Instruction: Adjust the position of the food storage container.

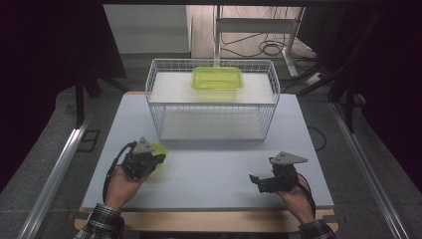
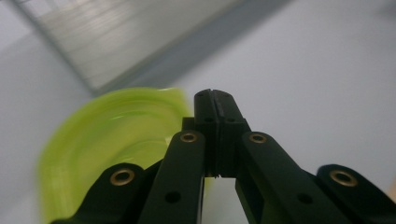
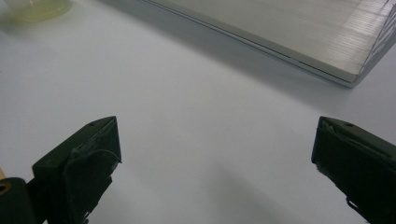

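We see the left hand-held gripper [image 1: 155, 160] with its jaws pressed together, and in the left gripper view they appear to pinch the rim of the green bowl [image 2: 112, 144], which sits just beside and to the left of the jaw tips, blurred; whether the rim lies between the pads we cannot tell for certain. In the high view the green bowl [image 1: 158, 152] peeks out right ahead of that gripper on the tabletop [image 1: 219, 169]. The right hand-held gripper [image 1: 255, 180] has its jaws spread wide over bare tabletop. Well beyond both stands the wire basket [image 1: 164, 107], with a green container [image 1: 217, 78] in it.
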Demonstrator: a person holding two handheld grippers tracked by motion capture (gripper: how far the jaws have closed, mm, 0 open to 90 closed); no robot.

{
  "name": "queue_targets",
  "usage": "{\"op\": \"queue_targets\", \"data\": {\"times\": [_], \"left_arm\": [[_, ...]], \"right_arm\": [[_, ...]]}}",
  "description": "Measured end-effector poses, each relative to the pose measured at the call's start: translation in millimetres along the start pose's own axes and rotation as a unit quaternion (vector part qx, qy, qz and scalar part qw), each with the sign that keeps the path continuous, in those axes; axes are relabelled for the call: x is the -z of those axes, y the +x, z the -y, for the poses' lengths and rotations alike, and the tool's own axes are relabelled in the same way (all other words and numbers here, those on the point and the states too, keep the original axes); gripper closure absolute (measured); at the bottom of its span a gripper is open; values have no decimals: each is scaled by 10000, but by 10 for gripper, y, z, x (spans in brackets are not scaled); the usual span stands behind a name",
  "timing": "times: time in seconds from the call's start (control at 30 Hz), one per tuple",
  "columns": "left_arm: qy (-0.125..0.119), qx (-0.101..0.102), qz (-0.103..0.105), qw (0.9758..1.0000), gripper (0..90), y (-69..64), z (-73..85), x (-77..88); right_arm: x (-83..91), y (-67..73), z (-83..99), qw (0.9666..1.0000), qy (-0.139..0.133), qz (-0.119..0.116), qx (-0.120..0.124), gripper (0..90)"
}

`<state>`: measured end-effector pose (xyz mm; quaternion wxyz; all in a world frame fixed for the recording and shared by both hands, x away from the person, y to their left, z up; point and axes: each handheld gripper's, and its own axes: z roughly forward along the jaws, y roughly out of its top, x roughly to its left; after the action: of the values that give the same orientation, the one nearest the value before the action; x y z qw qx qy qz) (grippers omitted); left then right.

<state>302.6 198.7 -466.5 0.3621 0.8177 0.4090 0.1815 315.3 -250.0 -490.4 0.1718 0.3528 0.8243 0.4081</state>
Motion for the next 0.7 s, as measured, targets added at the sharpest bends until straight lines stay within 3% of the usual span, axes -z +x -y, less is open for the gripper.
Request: {"op": "queue_targets", "data": {"times": [0.03, 0.07, 0.1, 0.2, 0.23, 0.37, 0.53, 0.7], "left_arm": [[0, 0, 0, 10000, 899, 0, 0, 0], [-35, 117, -170, 9998, 899, 108, 18, 12], [-35, 117, -170, 9998, 899, 108, 18, 12], [-36, 280, -391, 9988, 899, 291, 37, 40], [-36, 280, -391, 9988, 899, 291, 37, 40], [-27, 443, -733, 9963, 899, 507, 67, 60], [37, 694, -861, 9939, 898, 679, 167, -34], [126, 783, -952, 9923, 898, 755, 250, -138]], "right_arm": [[-5, -8, 6, 10000, 13, -6, -20, 15], [-9, -14, 11, 10000, 14, -13, -23, 16], [-9, -14, 11, 10000, 14, -13, -23, 16], [-18, -27, 24, 10000, 56, -1, -21, 18], [-17, -28, 24, 10000, 53, 10, -20, 18], [-24, -23, 30, 10000, 69, 8, -15, 19], [-45, -17, 40, 9999, 130, -1, 7, 19], [-50, -23, 45, 9999, 156, 8, 7, 21]]}}
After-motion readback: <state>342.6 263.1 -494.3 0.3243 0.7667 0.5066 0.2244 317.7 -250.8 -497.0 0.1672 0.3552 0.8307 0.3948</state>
